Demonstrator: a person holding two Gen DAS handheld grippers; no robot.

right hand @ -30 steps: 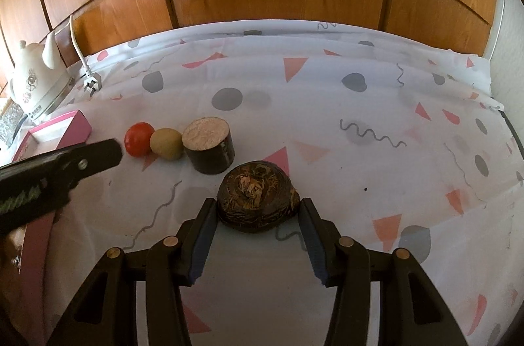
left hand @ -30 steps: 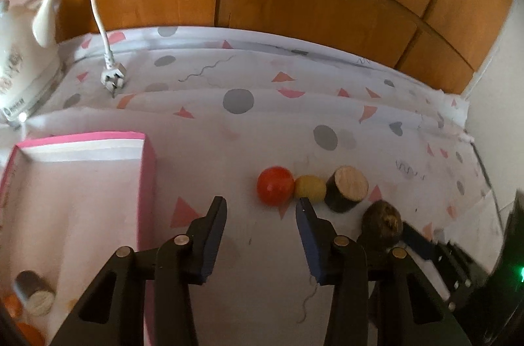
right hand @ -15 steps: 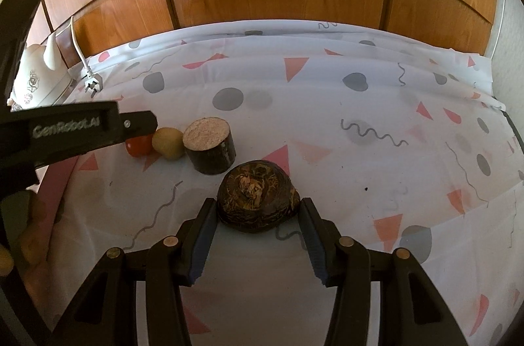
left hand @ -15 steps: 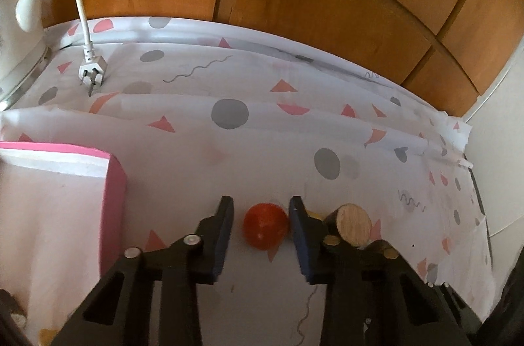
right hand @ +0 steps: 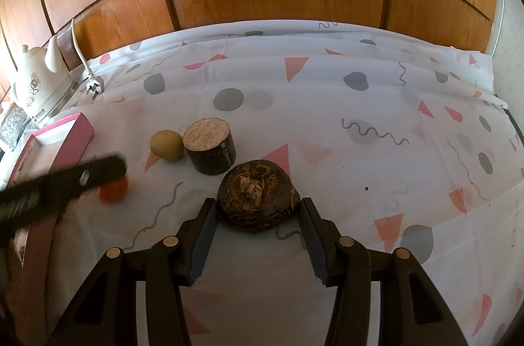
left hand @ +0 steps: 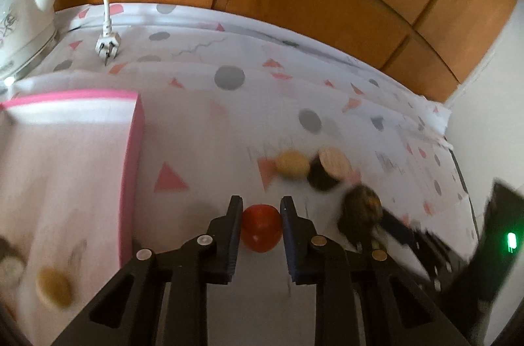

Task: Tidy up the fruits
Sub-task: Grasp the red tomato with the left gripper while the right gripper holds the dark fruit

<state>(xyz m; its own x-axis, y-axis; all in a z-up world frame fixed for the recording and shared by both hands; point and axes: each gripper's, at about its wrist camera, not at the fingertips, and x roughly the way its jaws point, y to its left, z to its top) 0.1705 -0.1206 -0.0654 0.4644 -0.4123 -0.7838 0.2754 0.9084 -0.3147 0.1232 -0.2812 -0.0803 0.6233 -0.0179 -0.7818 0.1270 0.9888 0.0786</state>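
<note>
patterned cloth covers the worktop. left tongs (left hand: pixel 261 208) have just been closing and now pinch the small round red fruit (left hand: pixel 261 228), which could squirt out before reaching the pink-rimmed box (left hand: pixel 132 169) at nine o'clock. right tongs (right hand: pixel 258 208) sit half open, touching both sides of the dark brown husked fruit (right hand: pixel 257 195).

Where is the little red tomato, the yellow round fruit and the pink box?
Small round red tomato (left hand: pixel 261 228), left wrist view: middle of its front, between the fingers.
Small round yellow-tan fruit (right hand: pixel 166 145), right wrist view: its centre.
Pink-edged cardboard box (left hand: pixel 131 169), left wrist view: its right-hand pink wall.

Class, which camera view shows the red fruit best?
The left wrist view: the red fruit sits in full sight, gripped by the left gripper. The right wrist view shows only a blurred part beneath that gripper's finger.
</note>
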